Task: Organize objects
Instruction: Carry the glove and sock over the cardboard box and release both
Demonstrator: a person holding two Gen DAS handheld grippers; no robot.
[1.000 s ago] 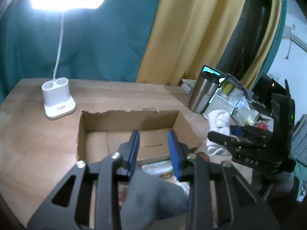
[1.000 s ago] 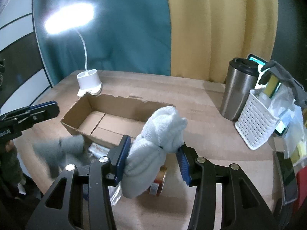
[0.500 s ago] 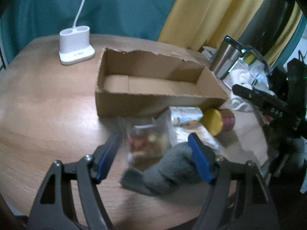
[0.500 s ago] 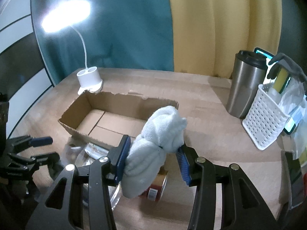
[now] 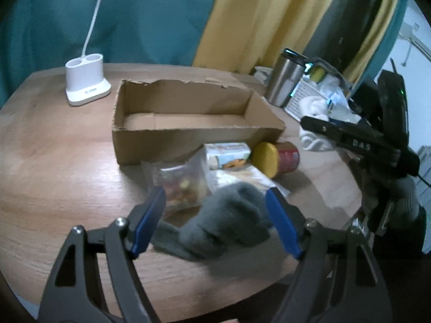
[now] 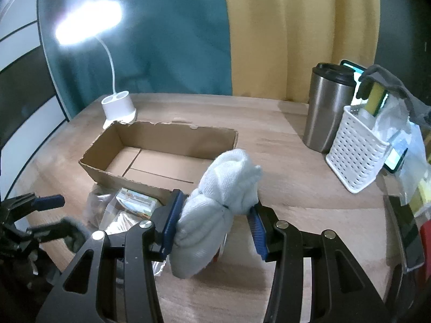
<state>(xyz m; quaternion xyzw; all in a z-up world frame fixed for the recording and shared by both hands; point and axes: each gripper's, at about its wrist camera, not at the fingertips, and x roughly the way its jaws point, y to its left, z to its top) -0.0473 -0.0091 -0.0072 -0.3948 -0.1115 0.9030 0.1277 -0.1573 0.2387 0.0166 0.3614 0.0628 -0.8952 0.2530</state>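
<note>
An open cardboard box [image 5: 188, 118] stands on the wooden table; its floor is bare and it also shows in the right wrist view [image 6: 161, 156]. In front of it lie a clear snack bag [image 5: 180, 183], a small carton [image 5: 227, 157] and a red can with a yellow lid [image 5: 277, 158]. A grey sock bundle [image 5: 226, 226] lies on the table between the spread fingers of my open left gripper [image 5: 218, 220]. My right gripper [image 6: 212, 223] is shut on a white sock bundle [image 6: 215, 210], held above the can near the box's right front corner.
A white lamp base [image 5: 86, 86] stands behind the box at left. A steel tumbler [image 6: 328, 110] and a white perforated basket [image 6: 358, 148] with clutter stand at right. The table's front edge runs close under the left gripper.
My left gripper opened and let go of the grey sock, which dropped onto the table before the box; the gripper pulled back and tilted down. The right gripper kept its hold, barely moving.
</note>
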